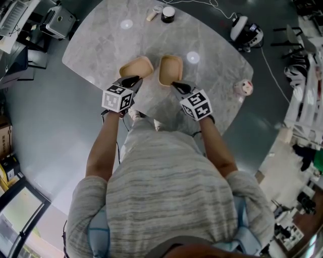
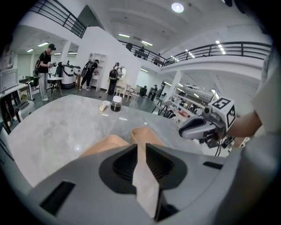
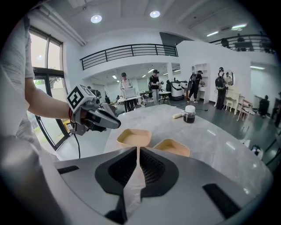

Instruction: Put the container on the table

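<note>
Plainly, both tan containers sit on the grey marble counter (image 1: 101,45). The left container (image 1: 136,67) is at about 11 o'clock from the person and the right container (image 1: 170,69) at about 1 o'clock, side by side with a narrow gap between them. The left tongs (image 1: 132,80) hang at the left container's 6 o'clock rim, and the right tongs (image 1: 176,85) at the right container's 6 o'clock rim. Whether either tip touches a rim cannot be told. Each gripper view shows its own jaws pressed together with nothing held between them. At 12 o'clock, well apart on the counter's far side, stands a dark jar (image 1: 168,14) with a white lid. A small pale object (image 1: 153,14) lies just beside it at its 9 o'clock.
</note>
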`<state>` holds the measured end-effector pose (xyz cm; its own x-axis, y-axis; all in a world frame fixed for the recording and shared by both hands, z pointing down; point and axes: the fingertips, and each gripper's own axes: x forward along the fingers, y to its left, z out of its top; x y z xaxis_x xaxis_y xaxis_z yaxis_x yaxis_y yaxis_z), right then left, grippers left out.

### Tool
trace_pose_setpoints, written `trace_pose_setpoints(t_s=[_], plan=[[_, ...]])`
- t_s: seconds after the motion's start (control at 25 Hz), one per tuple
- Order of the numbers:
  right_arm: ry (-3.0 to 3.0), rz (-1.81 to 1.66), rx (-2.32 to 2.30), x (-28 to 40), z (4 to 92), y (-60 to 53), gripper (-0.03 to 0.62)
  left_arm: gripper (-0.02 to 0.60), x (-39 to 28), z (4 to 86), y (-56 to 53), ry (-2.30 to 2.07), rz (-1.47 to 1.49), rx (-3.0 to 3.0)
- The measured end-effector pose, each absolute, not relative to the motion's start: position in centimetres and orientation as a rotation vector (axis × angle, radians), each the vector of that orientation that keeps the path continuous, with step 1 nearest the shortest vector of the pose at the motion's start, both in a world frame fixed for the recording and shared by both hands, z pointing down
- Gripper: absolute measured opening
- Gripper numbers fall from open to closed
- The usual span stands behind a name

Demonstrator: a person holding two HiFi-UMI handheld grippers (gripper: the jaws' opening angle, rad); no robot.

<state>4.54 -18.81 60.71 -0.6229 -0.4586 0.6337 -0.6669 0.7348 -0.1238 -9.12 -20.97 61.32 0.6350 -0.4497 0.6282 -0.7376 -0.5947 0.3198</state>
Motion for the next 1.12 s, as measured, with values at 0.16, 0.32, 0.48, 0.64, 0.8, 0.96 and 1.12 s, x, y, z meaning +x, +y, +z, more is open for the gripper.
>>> trace_pose_setpoints(t_s=[0.16, 0.32, 0.48, 0.64, 0.8, 0.96, 1.12], plan=[[-2.408, 0.482, 0.87, 4.2, 59.0, -18.5, 0.02, 0.058, -8.3, 58.1, -20.7, -0.928, 0.471, 2.352], [-2.485, 0.452, 0.885, 3.6, 56.5, -18.1, 0.02, 0.058, -7.2, 55.2, -20.1, -0.912, 0.316, 2.401], [-2.556, 0.432, 0.886, 2.9, 54.3, -17.4, 0.02, 0.058, -6.0, 53.3, -19.1, -0.885, 0.26, 2.459], [-2.63, 0.408, 0.839, 1.9, 52.4, -16.4, 0.02, 0.058, -5.2, 51.4, -18.3, -0.871, 0.199, 2.508], [-2.668, 0.384, 0.829, 1.8, 51.3, -15.8, 0.02, 0.058, -4.6, 49.8, -17.4, -0.868, 0.145, 2.571], [-2.705, 0.376, 0.826, 1.7, 50.1, -15.4, 0.02, 0.058, -4.5, 48.6, -16.6, -0.872, 0.119, 2.607], [-2.732, 0.396, 0.838, 1.9, 49.6, -15.3, 0.02, 0.058, -4.8, 48.0, -16.3, -0.884, 0.104, 2.606]])
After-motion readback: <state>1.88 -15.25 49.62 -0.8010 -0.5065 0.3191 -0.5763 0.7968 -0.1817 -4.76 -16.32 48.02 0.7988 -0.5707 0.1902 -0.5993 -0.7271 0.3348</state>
